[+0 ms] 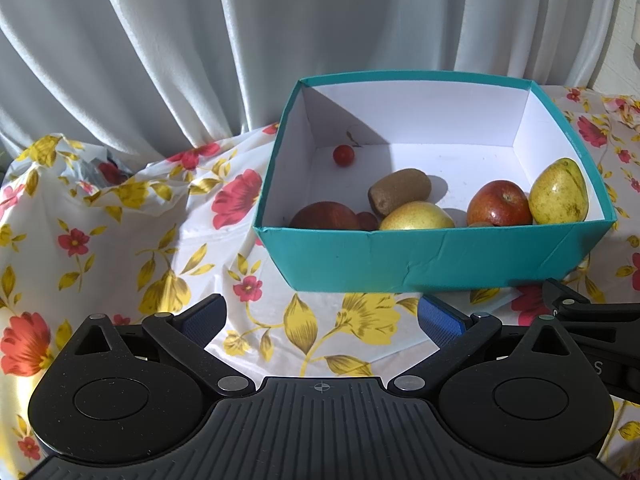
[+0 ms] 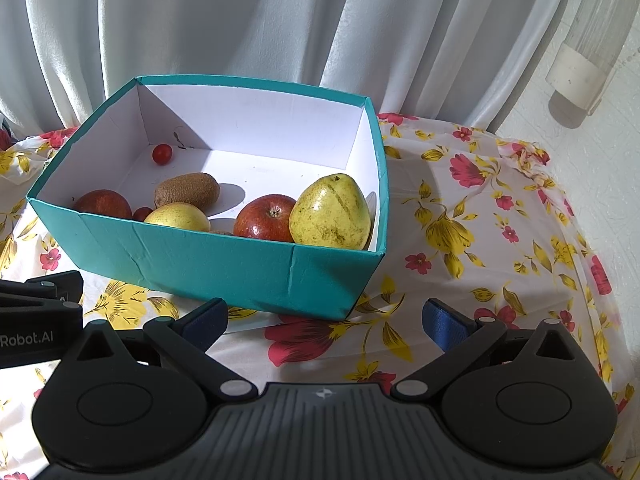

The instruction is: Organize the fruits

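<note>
Both grippers, left gripper (image 1: 322, 322) and right gripper (image 2: 325, 320), hover over the floral counter (image 2: 460, 280), jaws spread wide, empty. At twelve o'clock sits the teal box (image 2: 224, 264) holding pears, apples, kiwi (image 2: 187, 190) and a cherry tomato (image 2: 162, 153). Its near wall hides the fruits' lower halves.

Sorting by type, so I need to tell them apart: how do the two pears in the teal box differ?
The corner pear stands upright, in full view; the middle pear lies low, half hidden by the box's front wall. The corner pear looks greener and speckled, the middle one paler. Both touch a red apple.
</note>
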Action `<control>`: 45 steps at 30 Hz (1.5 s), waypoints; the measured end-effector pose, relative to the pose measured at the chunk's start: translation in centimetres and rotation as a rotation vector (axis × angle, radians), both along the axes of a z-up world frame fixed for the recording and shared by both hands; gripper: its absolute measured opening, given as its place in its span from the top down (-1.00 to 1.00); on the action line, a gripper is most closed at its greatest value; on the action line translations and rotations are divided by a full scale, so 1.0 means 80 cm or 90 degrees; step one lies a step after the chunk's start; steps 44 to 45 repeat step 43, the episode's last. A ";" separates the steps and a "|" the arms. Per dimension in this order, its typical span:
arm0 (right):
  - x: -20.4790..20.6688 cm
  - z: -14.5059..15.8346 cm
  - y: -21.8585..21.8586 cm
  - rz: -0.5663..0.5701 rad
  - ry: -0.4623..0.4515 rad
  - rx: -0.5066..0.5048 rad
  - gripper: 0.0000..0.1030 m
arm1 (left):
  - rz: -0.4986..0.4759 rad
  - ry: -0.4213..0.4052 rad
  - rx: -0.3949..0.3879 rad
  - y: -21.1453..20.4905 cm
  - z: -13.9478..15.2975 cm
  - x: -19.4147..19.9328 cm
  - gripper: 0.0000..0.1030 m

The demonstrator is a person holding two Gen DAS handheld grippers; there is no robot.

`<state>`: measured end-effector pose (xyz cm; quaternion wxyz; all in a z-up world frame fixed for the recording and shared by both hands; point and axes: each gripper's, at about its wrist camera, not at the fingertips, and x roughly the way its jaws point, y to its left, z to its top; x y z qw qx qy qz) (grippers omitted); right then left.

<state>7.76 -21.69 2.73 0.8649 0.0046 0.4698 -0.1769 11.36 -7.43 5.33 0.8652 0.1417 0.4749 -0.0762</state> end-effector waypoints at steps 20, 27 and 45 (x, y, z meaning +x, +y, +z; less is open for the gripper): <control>-0.001 0.001 -0.001 0.002 -0.001 -0.005 -1.00 | 0.000 0.003 0.001 0.000 -0.001 0.001 -1.00; 0.000 0.002 0.000 0.002 -0.001 -0.006 -1.00 | -0.001 0.000 0.003 -0.001 -0.001 0.000 -1.00; 0.000 0.002 0.001 0.004 -0.003 -0.007 -1.00 | -0.004 -0.030 0.022 -0.003 0.002 -0.002 -1.00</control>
